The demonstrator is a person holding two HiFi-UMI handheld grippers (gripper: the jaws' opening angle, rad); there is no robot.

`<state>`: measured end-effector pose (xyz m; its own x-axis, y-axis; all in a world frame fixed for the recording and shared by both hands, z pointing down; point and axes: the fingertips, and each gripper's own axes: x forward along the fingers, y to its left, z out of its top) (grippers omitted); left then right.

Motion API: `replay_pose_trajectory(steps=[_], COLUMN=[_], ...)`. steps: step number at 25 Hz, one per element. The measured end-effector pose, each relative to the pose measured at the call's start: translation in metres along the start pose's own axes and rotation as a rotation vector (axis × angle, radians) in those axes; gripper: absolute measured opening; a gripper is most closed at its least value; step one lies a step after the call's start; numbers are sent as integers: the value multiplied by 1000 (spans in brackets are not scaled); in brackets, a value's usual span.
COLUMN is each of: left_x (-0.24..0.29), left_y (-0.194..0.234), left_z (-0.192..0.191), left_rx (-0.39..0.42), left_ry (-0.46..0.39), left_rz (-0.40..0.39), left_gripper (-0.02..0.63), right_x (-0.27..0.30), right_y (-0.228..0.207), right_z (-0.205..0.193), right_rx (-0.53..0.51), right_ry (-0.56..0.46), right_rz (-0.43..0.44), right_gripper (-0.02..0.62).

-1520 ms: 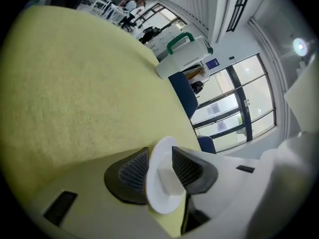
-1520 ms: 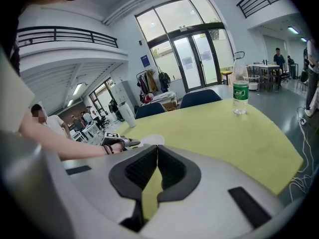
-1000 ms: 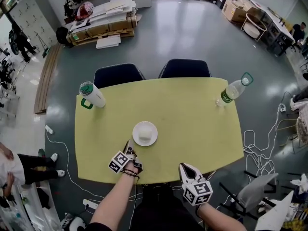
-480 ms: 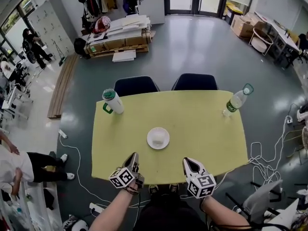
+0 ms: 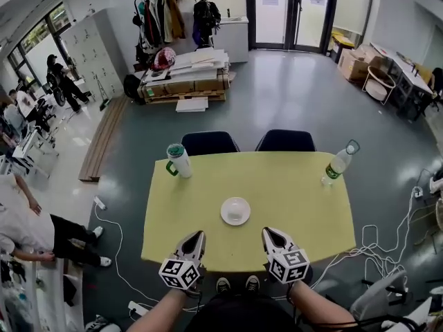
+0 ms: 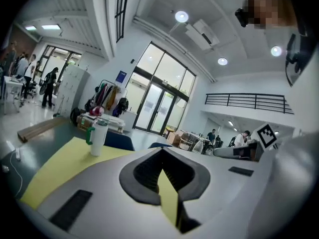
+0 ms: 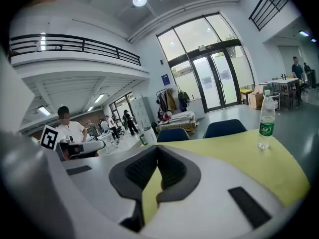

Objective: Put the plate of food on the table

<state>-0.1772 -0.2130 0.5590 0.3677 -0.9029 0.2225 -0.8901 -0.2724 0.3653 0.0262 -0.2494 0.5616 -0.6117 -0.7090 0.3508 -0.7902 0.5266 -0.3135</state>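
— Where is the plate (image 5: 235, 211)?
— In the middle of the surface (image 5: 297, 185), apart from both tools. The left tool (image 5: 195, 237) and the right tool (image 5: 270, 234) are pressed together and empty.
— Then they are best kept clear of it, so nothing nudges it.

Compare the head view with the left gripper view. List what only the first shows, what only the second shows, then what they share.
Only the head view: the white plate with something pale on it, lying mid-table, and the person's shoes below the near edge.

Only the left gripper view: the ceiling lights, the balcony railing, and a close look at the left gripper, its jaws together with nothing between them.

Both: the yellow table, the white cup with a green lid and handle, and the dark chairs behind it.
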Motion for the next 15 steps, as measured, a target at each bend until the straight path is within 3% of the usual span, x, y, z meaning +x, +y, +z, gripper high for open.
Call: replay_pose_trajectory(steps=[7,15], left_x=[-19,-21], left_y=[-36,-44], left_z=[23,23], left_rx=[140,120], left_ry=[-42,-46], left_rz=[-22,-17], left_gripper=[9,9], right_x=[-10,-15], right_y=[17,20], right_z=[18,17], right_rx=[-21,-30], right_ry=[-32,-33], right_rz=[20,10], right_gripper=[12,12])
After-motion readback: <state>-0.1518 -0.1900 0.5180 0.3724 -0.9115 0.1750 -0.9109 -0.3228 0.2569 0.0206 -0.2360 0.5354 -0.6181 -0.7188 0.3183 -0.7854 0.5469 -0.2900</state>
